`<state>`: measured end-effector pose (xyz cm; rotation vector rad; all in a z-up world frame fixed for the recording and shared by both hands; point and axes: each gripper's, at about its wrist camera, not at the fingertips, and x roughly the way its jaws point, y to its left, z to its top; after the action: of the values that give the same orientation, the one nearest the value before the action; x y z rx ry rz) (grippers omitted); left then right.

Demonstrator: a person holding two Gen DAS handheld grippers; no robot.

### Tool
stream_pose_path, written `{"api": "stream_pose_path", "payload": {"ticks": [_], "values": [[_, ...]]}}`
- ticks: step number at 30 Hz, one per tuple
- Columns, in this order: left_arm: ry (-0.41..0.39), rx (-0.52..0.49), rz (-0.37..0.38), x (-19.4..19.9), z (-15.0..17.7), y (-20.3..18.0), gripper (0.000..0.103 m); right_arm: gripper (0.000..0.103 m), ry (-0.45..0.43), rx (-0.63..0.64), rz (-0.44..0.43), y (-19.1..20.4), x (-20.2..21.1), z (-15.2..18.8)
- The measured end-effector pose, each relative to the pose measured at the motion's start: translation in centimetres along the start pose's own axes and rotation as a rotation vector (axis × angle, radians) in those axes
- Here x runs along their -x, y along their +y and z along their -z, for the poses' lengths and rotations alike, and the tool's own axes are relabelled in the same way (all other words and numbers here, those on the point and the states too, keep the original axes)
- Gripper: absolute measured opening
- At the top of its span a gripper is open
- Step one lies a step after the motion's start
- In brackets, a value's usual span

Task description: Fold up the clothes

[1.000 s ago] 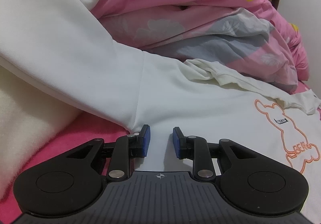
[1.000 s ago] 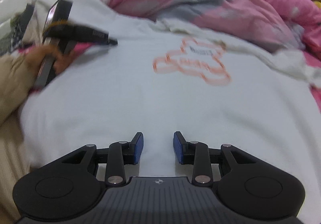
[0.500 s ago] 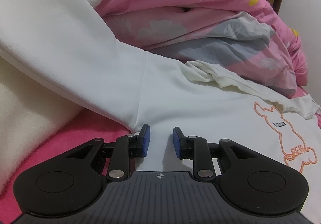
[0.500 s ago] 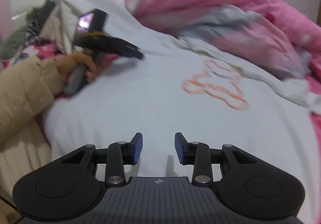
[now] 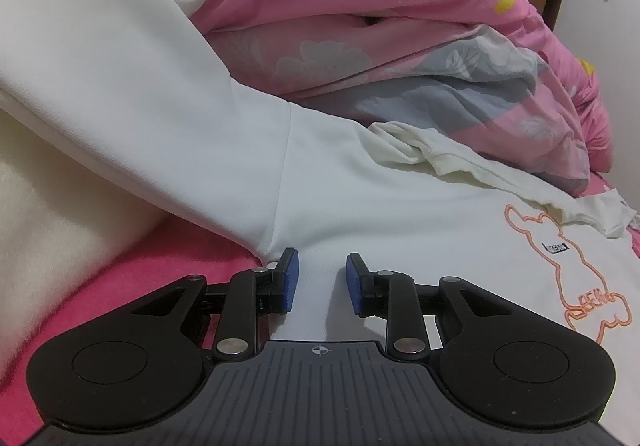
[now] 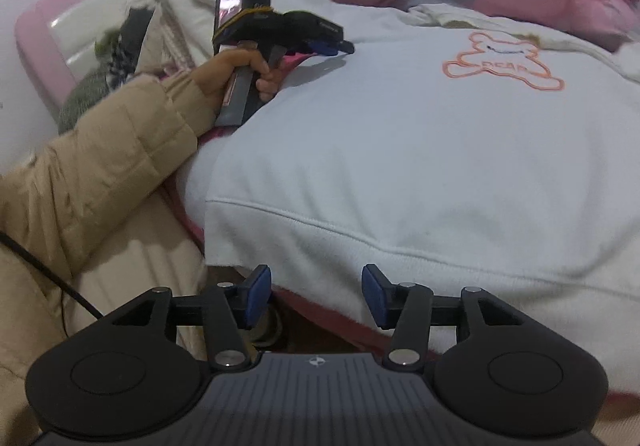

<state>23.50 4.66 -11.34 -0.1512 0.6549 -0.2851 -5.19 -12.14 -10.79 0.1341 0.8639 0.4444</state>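
A white sweatshirt [image 5: 400,206] with an orange bear outline [image 5: 560,266] lies spread on the bed. Its sleeve [image 5: 140,106] runs up to the left. My left gripper [image 5: 322,266] rests low over the armpit seam, its blue pads a narrow gap apart and pressing on nothing. In the right wrist view the same left gripper [image 6: 336,46] shows at the sweatshirt's [image 6: 400,146] far left side, held by a hand [image 6: 228,74]. My right gripper [image 6: 316,282] sits at the ribbed hem [image 6: 360,242]. Its jaws are opening, with the hem's edge just beyond the fingertips and unpinched.
A bunched pink and grey duvet [image 5: 380,46] lies behind the sweatshirt. A cream fleece blanket [image 5: 40,206] and pink sheet [image 5: 100,286] are at the left. The person's beige sleeve [image 6: 100,174] and a black cable [image 6: 48,274] fill the left of the right wrist view.
The right gripper has drawn back from over the sweatshirt's middle to its hem, and its jaws have widened. The left gripper has stayed at the armpit seam.
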Motion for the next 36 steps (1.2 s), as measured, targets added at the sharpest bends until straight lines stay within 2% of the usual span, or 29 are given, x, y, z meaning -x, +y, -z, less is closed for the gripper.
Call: {"api": "stream_pose_path", "payload": {"ticks": [6,7,12,14,16,19,24,27,32,36], "values": [[-0.001,0.009,0.017,0.0,0.0,0.1,0.032,0.063,-0.084,-0.065,-0.039,-0.2,1.4,-1.0],[-0.001,0.007,0.019,0.1,0.1,0.0,0.033,0.069,-0.092,-0.072,-0.036,-0.4,1.5,-1.2],[0.0,-0.002,0.024,0.1,0.1,-0.1,0.038,0.075,-0.134,-0.126,-0.024,-0.9,1.9,-1.9],[-0.001,0.0,0.029,0.2,0.1,-0.1,0.04,0.082,-0.156,-0.158,-0.022,-1.3,2.1,-2.1],[-0.003,0.002,0.037,0.4,0.1,-0.1,0.044,0.089,-0.184,-0.186,-0.019,-1.8,2.5,-2.2],[-0.009,0.0,0.051,0.9,0.1,-0.3,0.058,0.096,-0.219,-0.211,-0.012,-2.4,3.0,-2.4],[-0.062,-0.035,0.022,2.7,0.0,-1.2,0.088,0.101,-0.264,-0.224,-0.011,-2.9,3.5,-2.2],[-0.119,-0.048,0.019,4.4,-0.3,-1.4,0.099,0.103,-0.295,-0.218,0.012,-2.8,3.7,-2.1],[-0.167,-0.015,0.076,7.4,-1.4,-1.6,0.103,0.103,-0.352,-0.216,0.101,-2.7,4.2,-1.9],[-0.154,0.022,0.116,8.8,-2.1,-2.4,0.103,0.103,-0.398,-0.227,0.18,-3.1,4.8,-1.4]]}}
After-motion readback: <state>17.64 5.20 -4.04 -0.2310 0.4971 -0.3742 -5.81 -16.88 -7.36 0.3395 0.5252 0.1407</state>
